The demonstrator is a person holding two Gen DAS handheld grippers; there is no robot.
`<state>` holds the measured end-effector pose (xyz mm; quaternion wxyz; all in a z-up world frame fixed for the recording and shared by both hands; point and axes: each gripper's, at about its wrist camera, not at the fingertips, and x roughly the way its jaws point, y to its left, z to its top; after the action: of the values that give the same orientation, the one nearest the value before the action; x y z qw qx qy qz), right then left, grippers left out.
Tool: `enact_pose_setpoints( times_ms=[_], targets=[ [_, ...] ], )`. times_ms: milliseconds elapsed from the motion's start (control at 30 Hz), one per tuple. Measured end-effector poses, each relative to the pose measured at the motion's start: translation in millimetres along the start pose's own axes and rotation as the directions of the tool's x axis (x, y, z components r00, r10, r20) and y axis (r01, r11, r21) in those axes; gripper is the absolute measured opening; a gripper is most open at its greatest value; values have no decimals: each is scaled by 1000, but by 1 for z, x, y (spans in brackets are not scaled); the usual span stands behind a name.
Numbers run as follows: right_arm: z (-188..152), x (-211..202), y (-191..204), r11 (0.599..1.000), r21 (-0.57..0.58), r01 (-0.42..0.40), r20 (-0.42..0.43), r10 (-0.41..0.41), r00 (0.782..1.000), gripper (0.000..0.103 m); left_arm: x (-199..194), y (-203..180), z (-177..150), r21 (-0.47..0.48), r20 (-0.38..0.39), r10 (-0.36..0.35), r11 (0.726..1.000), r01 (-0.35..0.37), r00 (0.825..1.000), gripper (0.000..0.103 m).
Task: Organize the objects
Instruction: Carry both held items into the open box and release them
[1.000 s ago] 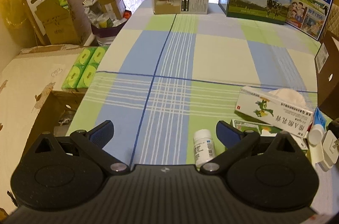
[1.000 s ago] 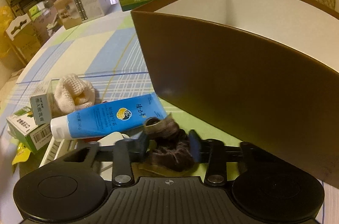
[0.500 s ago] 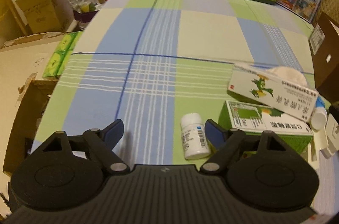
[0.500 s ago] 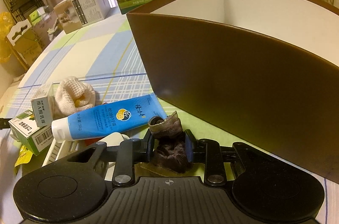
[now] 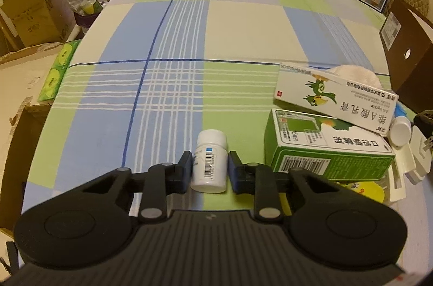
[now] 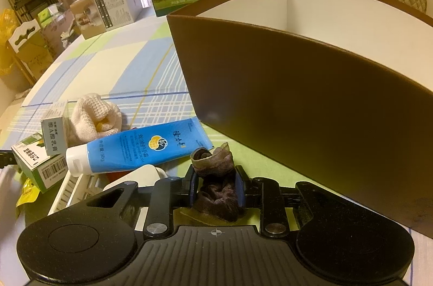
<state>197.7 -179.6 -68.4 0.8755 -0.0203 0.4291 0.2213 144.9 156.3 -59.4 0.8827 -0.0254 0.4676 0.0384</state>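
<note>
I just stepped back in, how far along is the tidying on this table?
Early, by the look of it. The visible part of the brown box shows nothing inside. In hand: the left gripper is clamped on the white pill bottle, the right gripper on a dark sock. Left: blue tube, medicine cartons, knitted cloth.

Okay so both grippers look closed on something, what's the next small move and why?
Probably lift the right gripper and carry the dark cloth over the rim of the brown box. Its fingers pinch the cloth, and the open box stands right beside it. The left gripper has its fingers against the white pill bottle, which lies on the table, so that can follow.
</note>
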Motion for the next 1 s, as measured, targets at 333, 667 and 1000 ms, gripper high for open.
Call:
enact_pose_setpoints(
  times_ms=[333,667,1000],
  targets=[
    [6,-23,7,999,-19,-27,46,28,999,19,-19,1,3,-26,29,18,1000,-17,999,23],
    [15,-81,22,994,-43,-99,154,104,983,19,-70,-19,11,-37,123,-16,999,21,992,23],
    [57,-160,-5,998,69,5,336,-28,941,19,-117,-110,59,140,219,-177,979,148,960,23]
  ],
)
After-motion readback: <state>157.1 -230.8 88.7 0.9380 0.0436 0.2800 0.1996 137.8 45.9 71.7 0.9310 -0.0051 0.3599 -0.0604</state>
